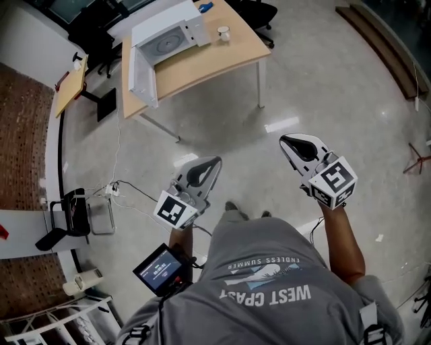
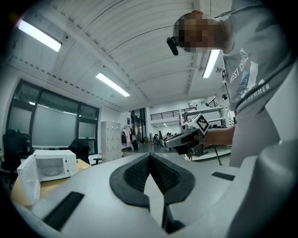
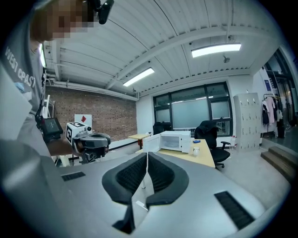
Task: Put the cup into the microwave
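Head view: I'm standing on a pale, glossy floor [image 1: 323,87], well back from the wooden table [image 1: 202,64]. My left gripper [image 1: 214,163] and my right gripper [image 1: 285,141] are held out in front of me over bare floor. They are side by side but apart, and both point toward the table. Neither is near it.

Left gripper view: the two dark ribbed pads [image 2: 135,174] are closed tip to tip with nothing between them. Empty.

Right gripper view: same reading. The pads are pressed together with nothing caught in them.

Cup [image 1: 223,32]: small, white, upright on the table top, toward the far edge as seen from above. It stands just beside the microwave [image 1: 168,34], on its right. As far as I can make out it isn't touching the microwave. It is outside the oven.

Microwave: white, on the same table. Its door [image 1: 143,77] is swung wide open at the left side, and the round turntable [image 1: 163,43] shows in the cavity.

Other notes:
- A small blue object [image 1: 205,7] lies on the table behind the microwave's right end; can't tell what it is.
- A black office chair [image 1: 259,13] sits beyond the table.
- A smaller wooden side table [image 1: 70,86] stands off to the left.
- A power strip [image 1: 112,190] with its cable lies on the floor left of my left gripper.
- A small screen [image 1: 160,269] sits low at my left side.
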`<state>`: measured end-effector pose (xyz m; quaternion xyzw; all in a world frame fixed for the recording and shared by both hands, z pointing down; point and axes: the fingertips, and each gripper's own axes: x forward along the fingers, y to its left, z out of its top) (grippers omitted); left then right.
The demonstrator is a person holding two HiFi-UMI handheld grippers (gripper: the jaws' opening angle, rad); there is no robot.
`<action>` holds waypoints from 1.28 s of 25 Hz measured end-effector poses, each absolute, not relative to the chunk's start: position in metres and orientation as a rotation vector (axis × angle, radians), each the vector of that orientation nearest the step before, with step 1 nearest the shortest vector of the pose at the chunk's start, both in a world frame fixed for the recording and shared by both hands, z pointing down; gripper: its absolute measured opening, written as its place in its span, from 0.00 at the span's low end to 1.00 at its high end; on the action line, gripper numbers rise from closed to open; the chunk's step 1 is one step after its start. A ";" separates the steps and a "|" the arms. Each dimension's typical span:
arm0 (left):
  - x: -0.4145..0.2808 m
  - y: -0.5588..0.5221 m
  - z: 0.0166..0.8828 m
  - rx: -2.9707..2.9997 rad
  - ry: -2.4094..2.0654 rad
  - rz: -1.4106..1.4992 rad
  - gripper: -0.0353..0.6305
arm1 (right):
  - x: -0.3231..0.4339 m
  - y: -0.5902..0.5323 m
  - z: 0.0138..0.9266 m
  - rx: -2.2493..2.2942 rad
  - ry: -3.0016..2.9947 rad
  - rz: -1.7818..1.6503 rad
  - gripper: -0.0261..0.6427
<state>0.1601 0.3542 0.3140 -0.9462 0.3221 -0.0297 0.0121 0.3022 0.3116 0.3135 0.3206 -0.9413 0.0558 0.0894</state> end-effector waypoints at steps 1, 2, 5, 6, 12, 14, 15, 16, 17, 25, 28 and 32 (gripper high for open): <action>0.159 0.348 0.316 -2.955 1.010 -0.098 0.09 | 0.301 0.306 0.317 0.951 -2.800 0.176 0.07; 0.157 0.342 0.318 -2.960 1.015 -0.101 0.09 | 0.299 0.300 0.321 0.947 -2.800 0.187 0.07; 0.149 0.324 0.327 -2.978 1.018 -0.111 0.09 | 0.289 0.283 0.332 0.939 -2.793 0.216 0.07; 0.145 0.315 0.331 -2.984 1.010 -0.117 0.09 | 0.286 0.275 0.335 0.946 -2.788 0.222 0.07; 0.108 0.236 0.335 -2.976 0.990 -0.060 0.09 | 0.255 0.202 0.339 0.978 -2.753 0.198 0.07; 0.095 0.213 0.330 -2.968 0.993 -0.026 0.09 | 0.239 0.177 0.332 0.975 -2.749 0.164 0.07; 0.088 0.203 0.328 -2.969 0.979 -0.027 0.09 | 0.230 0.167 0.328 0.986 -2.752 0.157 0.07; 0.080 0.194 0.329 -2.973 0.959 -0.034 0.09 | 0.221 0.158 0.326 1.003 -2.756 0.158 0.07; 0.071 0.184 0.330 -2.980 0.941 -0.039 0.09 | 0.212 0.148 0.325 1.019 -2.756 0.161 0.07; 0.011 0.117 0.331 -3.018 0.887 -0.068 0.09 | 0.159 0.077 0.320 1.089 -2.738 0.173 0.07; -0.002 0.084 0.324 -2.997 0.900 -0.081 0.09 | 0.152 0.041 0.311 1.060 -2.713 0.161 0.07; -0.011 0.056 0.329 -2.989 0.944 -0.008 0.09 | 0.142 0.002 0.314 1.049 -2.714 0.119 0.07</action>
